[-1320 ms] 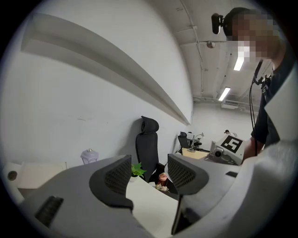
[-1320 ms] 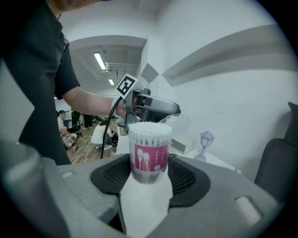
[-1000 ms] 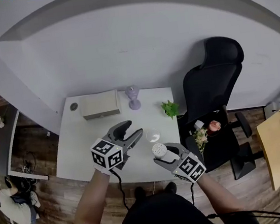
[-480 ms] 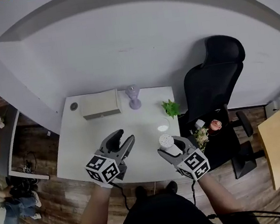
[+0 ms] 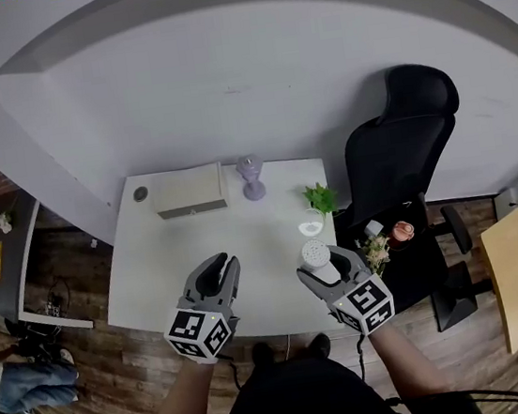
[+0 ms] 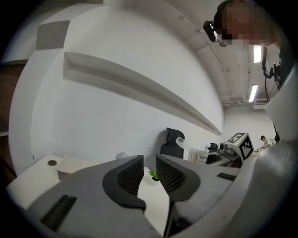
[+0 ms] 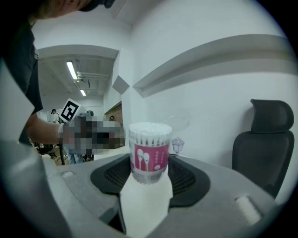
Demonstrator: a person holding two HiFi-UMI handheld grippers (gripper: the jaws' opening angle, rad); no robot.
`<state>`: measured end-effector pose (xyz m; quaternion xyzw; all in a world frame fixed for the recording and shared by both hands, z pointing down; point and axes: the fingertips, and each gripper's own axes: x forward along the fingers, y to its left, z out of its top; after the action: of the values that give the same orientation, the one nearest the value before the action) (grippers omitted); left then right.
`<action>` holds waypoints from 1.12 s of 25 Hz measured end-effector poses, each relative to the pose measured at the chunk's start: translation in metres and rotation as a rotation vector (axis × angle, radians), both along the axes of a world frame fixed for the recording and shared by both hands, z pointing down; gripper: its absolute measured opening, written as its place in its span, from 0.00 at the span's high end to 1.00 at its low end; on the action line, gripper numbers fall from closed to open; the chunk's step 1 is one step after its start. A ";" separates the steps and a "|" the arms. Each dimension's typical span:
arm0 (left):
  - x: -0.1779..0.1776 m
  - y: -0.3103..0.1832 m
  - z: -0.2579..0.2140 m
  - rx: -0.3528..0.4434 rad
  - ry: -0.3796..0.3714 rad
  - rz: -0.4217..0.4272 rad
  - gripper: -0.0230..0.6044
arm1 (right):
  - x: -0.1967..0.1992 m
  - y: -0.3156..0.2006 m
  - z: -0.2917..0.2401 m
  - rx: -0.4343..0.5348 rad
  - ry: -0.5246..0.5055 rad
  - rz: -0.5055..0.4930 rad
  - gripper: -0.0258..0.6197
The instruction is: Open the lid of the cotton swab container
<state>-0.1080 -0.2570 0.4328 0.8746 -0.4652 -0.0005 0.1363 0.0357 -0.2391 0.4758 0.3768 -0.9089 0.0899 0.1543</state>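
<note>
The cotton swab container (image 7: pixel 149 151) is packed with upright swabs (image 7: pixel 150 130). The right claw (image 7: pixel 150 171) pinches it by its sides above the worktop's (image 5: pixel 162 261) 4 o'clock edge. Its clear lid (image 5: pixel 310 229) stands flipped open at the container's 12 o'clock. At its 9 o'clock the left claw (image 6: pixel 149 173) has just been closing to a narrow gap with nothing in it. A second ago that claw was spread wide beside the lid. It has since drawn back toward 7 o'clock, and the container has shifted toward 3 o'clock.
</note>
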 end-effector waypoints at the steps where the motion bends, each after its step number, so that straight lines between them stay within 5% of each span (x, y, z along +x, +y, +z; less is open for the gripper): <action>1: 0.000 0.001 0.001 -0.003 0.003 -0.004 0.83 | 0.000 0.000 -0.001 -0.002 -0.005 0.000 0.58; 10: -0.007 0.003 0.004 -0.024 0.036 -0.031 0.83 | 0.006 -0.003 -0.011 -0.014 -0.068 0.018 0.58; 28: -0.010 0.014 0.008 -0.032 0.044 -0.038 0.83 | 0.001 0.007 -0.010 -0.006 0.032 -0.046 0.58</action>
<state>-0.1176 -0.2431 0.4412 0.8632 -0.4785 -0.0149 0.1604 0.0372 -0.2324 0.4656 0.3569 -0.9144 0.0829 0.1718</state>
